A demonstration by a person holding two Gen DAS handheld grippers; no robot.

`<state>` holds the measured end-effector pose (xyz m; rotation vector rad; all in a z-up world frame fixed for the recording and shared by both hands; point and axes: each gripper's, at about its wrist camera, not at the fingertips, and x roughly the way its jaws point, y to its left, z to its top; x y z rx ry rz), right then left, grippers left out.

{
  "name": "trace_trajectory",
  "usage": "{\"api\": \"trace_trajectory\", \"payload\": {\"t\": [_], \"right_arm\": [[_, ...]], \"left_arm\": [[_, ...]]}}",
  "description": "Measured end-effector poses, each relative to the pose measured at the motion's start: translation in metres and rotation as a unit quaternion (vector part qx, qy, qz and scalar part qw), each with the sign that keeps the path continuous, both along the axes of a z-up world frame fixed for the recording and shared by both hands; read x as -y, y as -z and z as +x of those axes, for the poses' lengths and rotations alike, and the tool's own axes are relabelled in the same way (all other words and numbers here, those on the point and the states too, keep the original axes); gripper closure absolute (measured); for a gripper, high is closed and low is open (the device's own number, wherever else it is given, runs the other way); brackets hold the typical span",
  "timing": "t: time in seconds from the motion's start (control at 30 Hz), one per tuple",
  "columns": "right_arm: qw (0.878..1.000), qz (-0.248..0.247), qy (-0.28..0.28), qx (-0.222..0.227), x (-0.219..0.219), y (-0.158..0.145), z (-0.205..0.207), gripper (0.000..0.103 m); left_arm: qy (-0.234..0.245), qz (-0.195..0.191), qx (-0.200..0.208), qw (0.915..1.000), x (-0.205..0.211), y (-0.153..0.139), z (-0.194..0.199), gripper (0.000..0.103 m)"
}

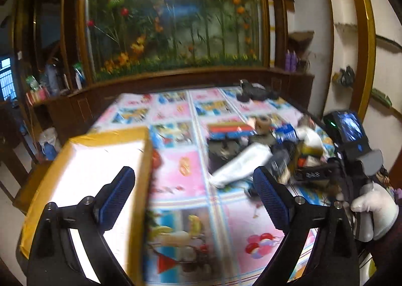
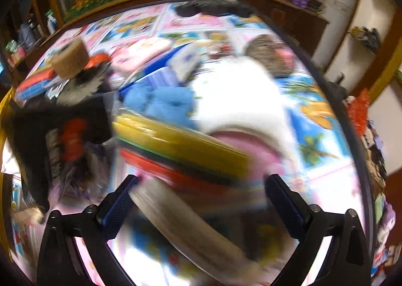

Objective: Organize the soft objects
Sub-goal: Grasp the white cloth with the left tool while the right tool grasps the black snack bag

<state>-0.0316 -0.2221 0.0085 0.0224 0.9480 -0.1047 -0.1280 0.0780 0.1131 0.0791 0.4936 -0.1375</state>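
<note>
A pile of soft objects lies on the patterned tablecloth [image 1: 176,173]: a white roll [image 1: 241,163], a stack of coloured cloths [image 2: 181,150], a blue fluffy cloth [image 2: 160,105], a white cloth [image 2: 238,100] and a tan tape roll [image 2: 70,60]. My left gripper [image 1: 193,195] is open and empty, with its left finger over the box [image 1: 100,168]. My right gripper [image 2: 201,208] is open, low over the coloured stack and the white roll [image 2: 181,225], which lies between its fingers. The right gripper's body also shows in the left wrist view [image 1: 351,150]. The right view is blurred.
A yellow-edged cardboard box stands open on the table's left. Black items [image 1: 253,92] lie at the far edge. A wooden ledge [image 1: 176,77] and a flower mural run behind the table. A grey woven object [image 2: 271,52] lies at the back right.
</note>
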Motion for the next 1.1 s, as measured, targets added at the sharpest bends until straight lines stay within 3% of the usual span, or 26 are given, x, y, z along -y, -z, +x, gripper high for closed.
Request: {"api": "trace_trajectory", "payload": {"t": [0.13,0.17,0.27,0.33,0.43,0.5,0.7,0.87,1.1], "right_arm": [[0.995,-0.027,0.001,0.099,0.01,-0.029,-0.048,0.005],[0.988,-0.042,0.007,0.151,0.012,-0.039,-0.067,0.003],[0.966,-0.066,0.009,0.251,0.013,-0.049,-0.096,0.001],[0.972,-0.068,0.026,0.223,0.015,-0.044,-0.086,0.001],[0.979,0.001,0.047,0.2,0.03,-0.031,-0.078,0.004],[0.98,0.007,0.061,0.187,0.034,-0.024,-0.072,0.008],[0.975,0.038,0.061,0.211,0.049,-0.04,-0.075,0.009],[0.971,0.082,0.07,0.211,0.061,-0.037,-0.078,0.008],[0.962,0.147,0.062,0.222,0.084,-0.051,-0.097,0.008]], "left_arm": [[-0.012,-0.004,-0.026,0.9996,-0.023,0.002,0.012,0.003],[-0.014,-0.005,-0.04,0.9991,-0.023,0.006,0.015,0.003],[-0.001,-0.02,-0.064,0.9978,-0.017,0.016,0.016,0.003],[0.007,-0.019,-0.074,0.997,-0.005,0.023,0.016,0.003],[0.034,-0.007,-0.09,0.9954,0.009,0.029,0.015,0.003],[0.045,0.007,-0.094,0.9946,0.017,0.033,0.015,0.003],[0.092,0.054,-0.106,0.9886,0.048,0.046,0.033,0.004],[0.165,0.134,-0.112,0.9708,0.078,0.054,0.057,0.007],[0.241,0.159,-0.15,0.9455,0.086,0.064,0.087,0.01]]}}
